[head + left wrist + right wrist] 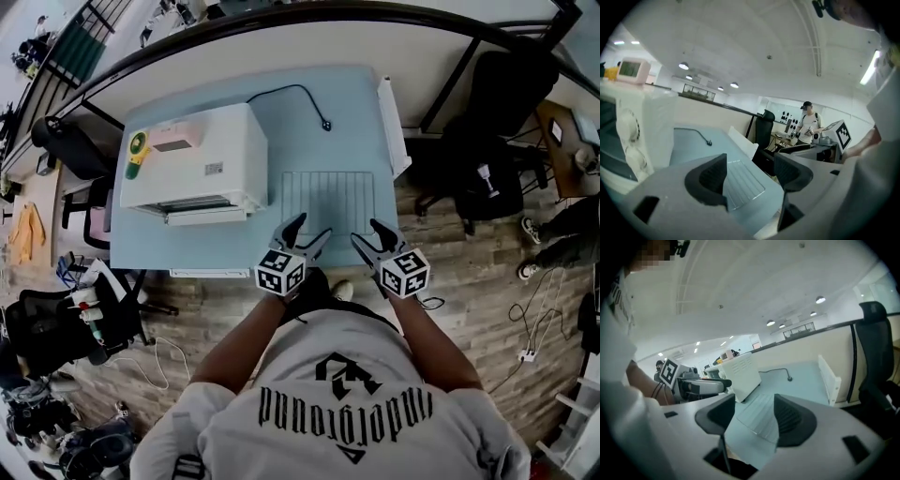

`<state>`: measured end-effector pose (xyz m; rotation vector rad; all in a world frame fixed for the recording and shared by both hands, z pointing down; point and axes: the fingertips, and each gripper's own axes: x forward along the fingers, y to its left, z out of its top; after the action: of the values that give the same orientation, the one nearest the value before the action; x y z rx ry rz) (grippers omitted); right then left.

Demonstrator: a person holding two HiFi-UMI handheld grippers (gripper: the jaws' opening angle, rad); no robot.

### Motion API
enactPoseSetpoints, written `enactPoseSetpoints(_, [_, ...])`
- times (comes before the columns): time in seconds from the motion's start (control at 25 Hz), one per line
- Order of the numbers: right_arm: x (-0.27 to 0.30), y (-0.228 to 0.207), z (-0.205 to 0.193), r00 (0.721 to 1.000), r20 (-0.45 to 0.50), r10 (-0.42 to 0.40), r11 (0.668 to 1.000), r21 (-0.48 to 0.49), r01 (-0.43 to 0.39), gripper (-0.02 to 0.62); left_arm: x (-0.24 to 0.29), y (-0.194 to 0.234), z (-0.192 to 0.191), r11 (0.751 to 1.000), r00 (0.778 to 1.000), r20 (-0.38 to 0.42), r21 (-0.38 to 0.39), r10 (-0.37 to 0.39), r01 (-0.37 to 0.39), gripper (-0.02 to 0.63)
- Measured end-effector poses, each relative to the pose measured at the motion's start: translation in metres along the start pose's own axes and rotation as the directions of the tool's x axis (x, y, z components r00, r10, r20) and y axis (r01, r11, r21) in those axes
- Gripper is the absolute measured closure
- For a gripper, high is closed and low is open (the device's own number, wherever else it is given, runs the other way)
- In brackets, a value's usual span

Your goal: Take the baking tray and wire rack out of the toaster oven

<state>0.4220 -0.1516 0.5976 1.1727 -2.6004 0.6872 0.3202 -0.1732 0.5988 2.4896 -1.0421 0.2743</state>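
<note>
Left gripper and right gripper gape empty over blue table bearing wire rack; plank floor around

The left claw is hovering with jaws apart and empty; beyond them the wire rack is lying flat on the bench, the toaster oven sitting to its left

Head view overhead, gripper views share table
</note>
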Motion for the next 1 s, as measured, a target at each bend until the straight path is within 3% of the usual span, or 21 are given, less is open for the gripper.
enactPoseSetpoints(0.2, [-0.021,0.012,0.061,0.992,0.129,-0.011,0.989,-0.147,0.030,0.359,-0.017,-0.019,0.075,0.981,0.989,0.145,0.194,-0.009,-0.019,0.291])
enactPoseSetpoints(0.32, [-0.033,0.024,0.092,0.981,0.194,-0.004,0.981,-0.191,0.041,0.365,-0.032,-0.032,0.111,0.963,0.977,0.212,0.266,-0.024,-0.035,0.299])
enactPoseSetpoints(0.68, [-0.069,0.060,0.171,0.937,0.349,0.027,0.950,-0.302,0.085,0.379,-0.058,-0.058,0.170,0.964,0.943,0.329,0.265,-0.055,-0.036,0.313])
enactPoseSetpoints(1.0, [-0.076,0.063,0.178,0.932,0.363,0.021,0.944,-0.315,0.102,0.396,-0.059,-0.063,0.176,0.964,0.940,0.338,0.264,-0.053,-0.041,0.327])
